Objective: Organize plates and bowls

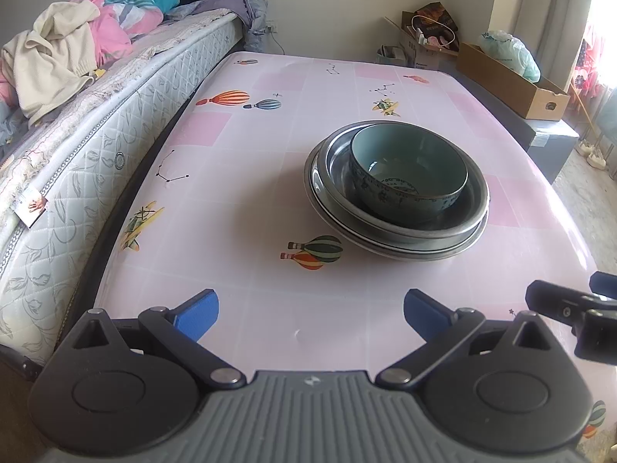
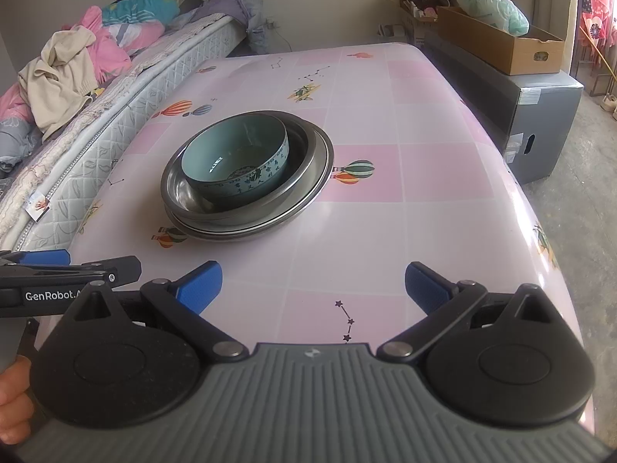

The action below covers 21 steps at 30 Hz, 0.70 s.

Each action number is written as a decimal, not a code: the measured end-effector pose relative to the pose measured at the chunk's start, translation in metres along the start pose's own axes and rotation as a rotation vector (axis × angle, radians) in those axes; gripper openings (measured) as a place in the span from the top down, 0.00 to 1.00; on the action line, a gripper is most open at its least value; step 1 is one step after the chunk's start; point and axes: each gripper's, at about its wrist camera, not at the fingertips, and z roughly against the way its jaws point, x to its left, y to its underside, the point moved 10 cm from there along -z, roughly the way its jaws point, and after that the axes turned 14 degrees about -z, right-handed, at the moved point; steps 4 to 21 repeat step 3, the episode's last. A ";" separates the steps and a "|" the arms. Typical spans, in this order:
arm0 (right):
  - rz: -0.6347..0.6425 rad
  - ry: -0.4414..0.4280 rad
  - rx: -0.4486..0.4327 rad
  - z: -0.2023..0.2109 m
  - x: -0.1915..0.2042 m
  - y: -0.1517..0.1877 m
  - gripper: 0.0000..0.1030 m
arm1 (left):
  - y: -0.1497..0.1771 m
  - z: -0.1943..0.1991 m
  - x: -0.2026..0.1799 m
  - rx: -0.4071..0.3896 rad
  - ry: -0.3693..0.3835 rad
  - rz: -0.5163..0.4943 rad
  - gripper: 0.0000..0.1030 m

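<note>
A blue-green ceramic bowl sits inside a steel bowl, which rests on stacked steel plates in the middle of the pink table. My left gripper stands open over the table's near edge, well short of the stack, holding nothing. My right gripper is open too, near the front edge and to the right of the stack. Each gripper shows at the side of the other's view.
A mattress with heaped clothes runs along the table's left side. A dark box with a cardboard tray stands off the far right corner. A person's fingers show at the lower left of the right wrist view.
</note>
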 end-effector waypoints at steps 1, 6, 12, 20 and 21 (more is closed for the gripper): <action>0.000 0.000 0.000 0.000 0.000 0.000 0.01 | 0.001 -0.001 -0.001 0.001 0.000 -0.001 0.00; -0.001 0.000 0.000 0.000 0.000 0.000 0.01 | 0.001 -0.001 -0.001 0.001 0.001 -0.001 0.00; -0.001 0.000 0.000 0.000 0.000 0.000 0.01 | 0.001 -0.001 -0.001 0.001 0.001 -0.001 0.00; -0.001 0.000 0.000 0.000 0.000 0.000 0.01 | 0.001 -0.001 -0.001 0.001 0.001 -0.001 0.00; -0.001 0.000 0.000 0.000 0.000 0.000 0.01 | 0.001 -0.001 -0.001 0.001 0.001 -0.001 0.00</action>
